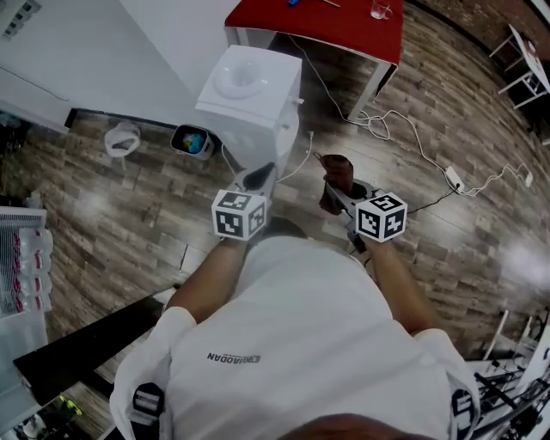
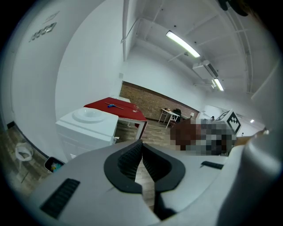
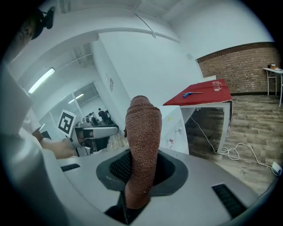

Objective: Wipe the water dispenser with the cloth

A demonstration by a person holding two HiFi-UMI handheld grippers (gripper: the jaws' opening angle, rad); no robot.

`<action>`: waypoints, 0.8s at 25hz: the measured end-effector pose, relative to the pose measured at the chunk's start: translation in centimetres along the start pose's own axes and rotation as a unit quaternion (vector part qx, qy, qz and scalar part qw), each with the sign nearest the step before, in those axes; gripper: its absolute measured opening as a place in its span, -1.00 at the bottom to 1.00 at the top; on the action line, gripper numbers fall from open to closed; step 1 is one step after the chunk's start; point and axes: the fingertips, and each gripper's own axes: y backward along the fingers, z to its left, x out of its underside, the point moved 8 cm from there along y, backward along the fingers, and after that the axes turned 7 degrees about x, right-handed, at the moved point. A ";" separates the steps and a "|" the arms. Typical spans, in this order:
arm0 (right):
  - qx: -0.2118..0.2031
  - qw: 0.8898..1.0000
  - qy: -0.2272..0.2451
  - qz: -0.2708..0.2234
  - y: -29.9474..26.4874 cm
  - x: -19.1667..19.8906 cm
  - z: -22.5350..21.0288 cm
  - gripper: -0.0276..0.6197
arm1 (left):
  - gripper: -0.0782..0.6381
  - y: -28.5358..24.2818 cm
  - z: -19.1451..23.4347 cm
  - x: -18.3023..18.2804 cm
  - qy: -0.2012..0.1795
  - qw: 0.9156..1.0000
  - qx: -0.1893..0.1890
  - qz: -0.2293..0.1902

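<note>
The white water dispenser (image 1: 249, 93) stands on the wooden floor against a white wall, its round top basin empty. It also shows in the left gripper view (image 2: 90, 127) and, partly behind the cloth, in the right gripper view (image 3: 177, 125). My right gripper (image 1: 339, 191) is shut on a folded brown cloth (image 1: 335, 168), held upright between the jaws (image 3: 142, 137), a short way right of the dispenser's front. My left gripper (image 1: 258, 178) hangs just in front of the dispenser, shut and empty, pads touching (image 2: 141, 152).
A red-topped table (image 1: 339, 26) with a glass (image 1: 381, 10) stands behind the dispenser. White cables and a power strip (image 1: 453, 178) lie on the floor to the right. A small bin (image 1: 192, 142) and a white bowl-like object (image 1: 123, 137) sit left of the dispenser.
</note>
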 end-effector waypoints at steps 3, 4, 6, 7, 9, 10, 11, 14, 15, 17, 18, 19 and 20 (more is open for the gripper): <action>-0.008 1.000 0.000 0.008 -0.1 0.3 -0.9 -0.65 | -0.78 -0.2 -0.7 0.4 -0.003 1.000 -0.008 0.012; -0.012 1.000 0.001 0.010 -0.5 0.2 -1.1 -0.65 | -0.78 -0.3 -0.6 0.3 -0.001 1.000 -0.013 0.012; -0.020 1.000 0.006 0.014 -1.5 -0.4 -1.5 -0.65 | -0.78 -0.4 -0.3 0.1 0.003 1.000 -0.024 0.008; -0.025 0.999 0.011 0.017 -2.2 -0.9 -1.6 -0.65 | -0.78 -0.5 0.0 -0.1 0.004 1.000 -0.028 0.006; -0.037 0.999 0.025 0.022 -3.6 -2.2 -1.8 -0.65 | -0.78 -1.1 0.8 -0.5 0.007 0.999 -0.037 0.003; -0.045 0.998 0.032 0.025 -4.4 -3.0 -1.9 -0.65 | -0.78 -1.5 1.3 -0.8 0.010 0.999 -0.042 0.001; -0.052 0.997 0.041 0.028 -5.3 -3.9 -2.1 -0.65 | -0.78 -2.0 1.9 -1.1 0.013 0.999 -0.046 -0.002; -0.074 0.994 0.074 0.041 -7.9 -6.6 -2.8 -0.65 | -0.78 -3.7 3.6 -2.2 0.026 0.998 -0.062 -0.019; -0.082 0.992 0.087 0.046 -9.0 -7.5 -3.0 -0.65 | -0.78 -4.1 4.3 -2.7 0.030 0.997 -0.069 -0.027; -0.098 0.987 0.112 0.060 -11.2 -9.2 -3.3 -0.65 | -0.78 -4.9 5.7 -3.4 0.040 0.995 -0.084 -0.041; -0.105 0.984 0.125 0.070 -12.4 -10.0 -3.4 -0.65 | -0.78 -5.2 6.3 -3.8 0.047 0.993 -0.093 -0.046; -0.114 0.981 0.137 0.083 -13.6 -10.7 -3.4 -0.65 | -0.78 -5.4 6.9 -4.1 0.055 0.992 -0.103 -0.050; -0.124 0.976 0.148 0.096 -14.7 -11.3 -3.3 -0.65 | -0.78 -5.4 7.5 -4.4 0.063 0.990 -0.113 -0.054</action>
